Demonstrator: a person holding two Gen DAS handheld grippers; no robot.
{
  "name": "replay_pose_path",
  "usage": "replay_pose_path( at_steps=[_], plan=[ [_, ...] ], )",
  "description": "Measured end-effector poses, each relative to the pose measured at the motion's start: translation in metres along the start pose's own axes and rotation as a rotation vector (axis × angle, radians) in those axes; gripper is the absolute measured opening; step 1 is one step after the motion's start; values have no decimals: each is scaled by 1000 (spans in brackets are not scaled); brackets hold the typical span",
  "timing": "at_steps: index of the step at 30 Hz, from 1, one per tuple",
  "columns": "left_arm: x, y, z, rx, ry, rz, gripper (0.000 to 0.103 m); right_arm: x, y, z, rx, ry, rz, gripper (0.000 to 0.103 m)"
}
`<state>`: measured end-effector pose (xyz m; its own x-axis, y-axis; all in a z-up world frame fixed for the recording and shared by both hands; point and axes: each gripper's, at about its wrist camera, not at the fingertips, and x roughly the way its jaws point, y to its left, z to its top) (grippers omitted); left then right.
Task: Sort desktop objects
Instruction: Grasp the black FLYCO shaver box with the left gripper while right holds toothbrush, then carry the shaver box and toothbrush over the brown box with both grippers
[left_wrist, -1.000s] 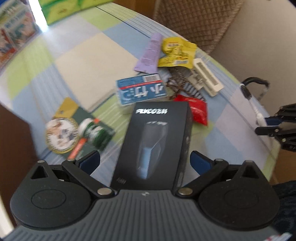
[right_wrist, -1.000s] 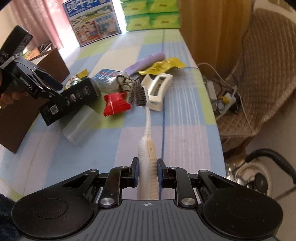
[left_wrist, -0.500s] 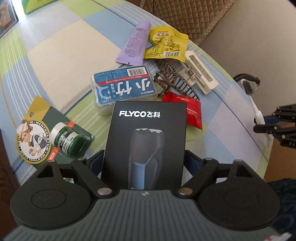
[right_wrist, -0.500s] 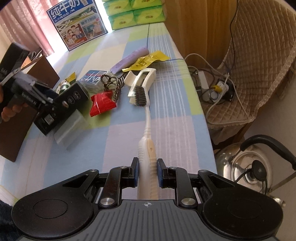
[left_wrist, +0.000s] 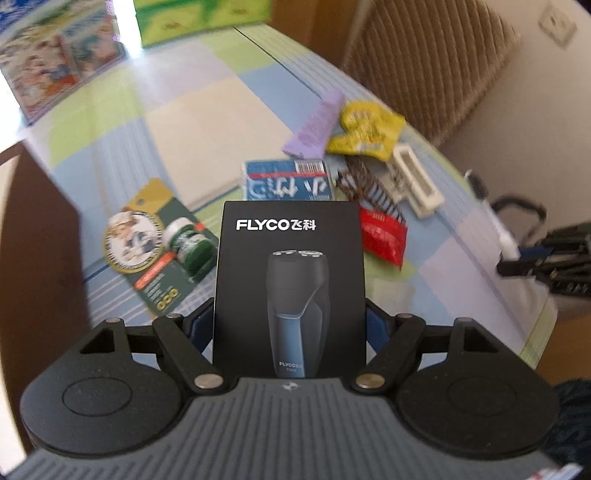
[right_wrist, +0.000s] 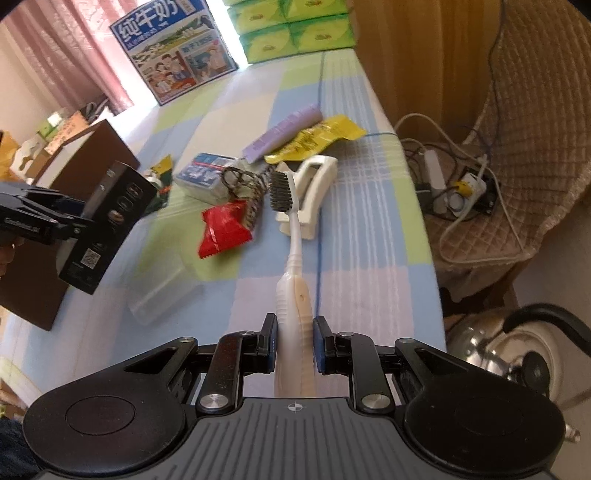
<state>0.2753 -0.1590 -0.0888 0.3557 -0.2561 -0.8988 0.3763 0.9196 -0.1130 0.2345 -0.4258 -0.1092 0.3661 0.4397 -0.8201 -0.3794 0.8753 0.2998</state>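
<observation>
Slippage is the main risk: the left gripper (left_wrist: 290, 325) has the black rectangular FLYCO shaver carton (left_wrist: 290, 280) between its jaws, which are closing on the broad sides, and the carton rides clear of the checked pastel tablecloth (left_wrist: 207, 110). A weak pinch could let it twist or drop onto the red foil sachet (left_wrist: 384, 236) at 2 o'clock. The right gripper (right_wrist: 294, 343) is clamped tight on the white toothbrush with dark bristles (right_wrist: 293, 266), whose head projects toward 12 o'clock above the white plastic holder (right_wrist: 314, 184); a swing could snag the brown wire hair clip (right_wrist: 243, 184)
</observation>
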Motion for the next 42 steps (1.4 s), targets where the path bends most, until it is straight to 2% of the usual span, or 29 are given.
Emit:
replay_pose_path(
  at_steps=[6,10,17,22,27,33,42],
  plan=[
    [-50,-8,-14,-113,-107,68,76,-6,17,21,-43,-12,126,17],
    [-84,-7,-26,-185,-177,112,76,-6,44,36,-66,-24,220,17],
    [-145,19,-58,-270,-256,180,76,-1,121,52,-32,-39,375,17],
    [-189,62,-86,-291,-280,240,76,11,194,58,-10,-41,445,17],
    [-216,114,-111,-309,-273,285,76,32,267,67,-28,-48,436,17],
    [-226,168,-131,-308,-252,314,76,64,343,79,-74,-68,340,17],
    [-211,214,-137,-289,-213,295,76,114,395,85,-103,-46,198,17]
  ],
)
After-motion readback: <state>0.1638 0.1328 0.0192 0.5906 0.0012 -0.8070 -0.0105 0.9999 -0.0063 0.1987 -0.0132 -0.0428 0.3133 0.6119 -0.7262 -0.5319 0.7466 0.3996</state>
